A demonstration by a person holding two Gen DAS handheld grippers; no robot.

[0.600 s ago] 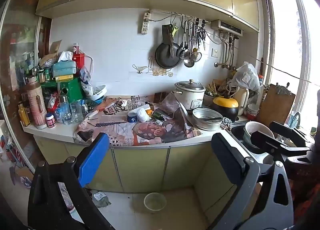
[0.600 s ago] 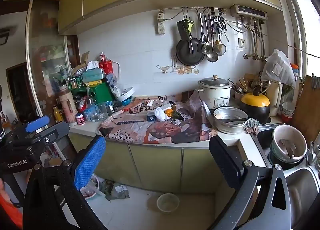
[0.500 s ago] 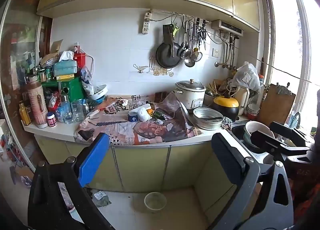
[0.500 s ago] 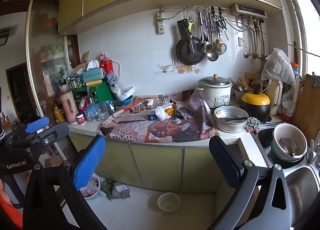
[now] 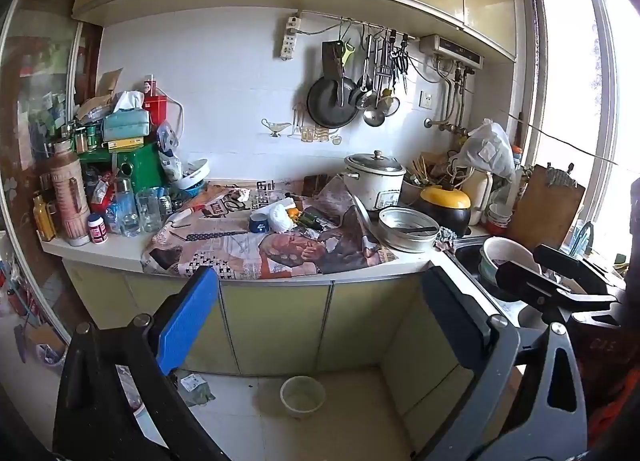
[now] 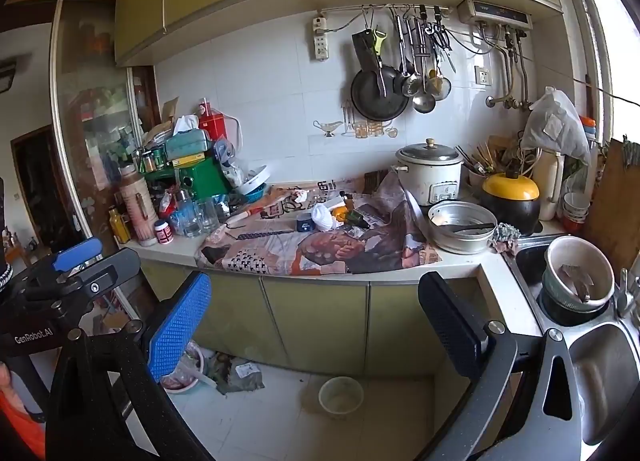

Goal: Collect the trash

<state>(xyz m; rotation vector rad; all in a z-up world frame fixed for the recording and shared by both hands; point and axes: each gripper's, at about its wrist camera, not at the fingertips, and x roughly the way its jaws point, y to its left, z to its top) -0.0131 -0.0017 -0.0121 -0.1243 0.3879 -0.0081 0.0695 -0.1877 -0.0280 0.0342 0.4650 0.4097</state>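
Note:
Trash lies on the newspaper-covered counter (image 5: 256,257): a crumpled white bag (image 5: 280,217), a blue cup (image 5: 259,222), an orange scrap (image 5: 293,213) and a dark green bottle (image 5: 314,219). The same pile shows in the right wrist view, with the white bag (image 6: 322,217) in its middle. More litter lies on the floor (image 6: 240,375) by the cabinets. My left gripper (image 5: 320,313) is open and empty, well back from the counter. My right gripper (image 6: 316,321) is open and empty too. Each gripper shows at the edge of the other's view.
A rice cooker (image 5: 376,181), a metal basin (image 5: 408,228) and a yellow-lidded pot (image 5: 444,203) stand at the counter's right. Jars, glasses and boxes crowd its left end (image 5: 120,181). A sink with bowls (image 6: 576,281) is at far right. A small bowl (image 5: 303,396) sits on the floor.
Both views have shifted slightly; the counter sits a little lower and closer in frame. Both grippers stay open and empty.

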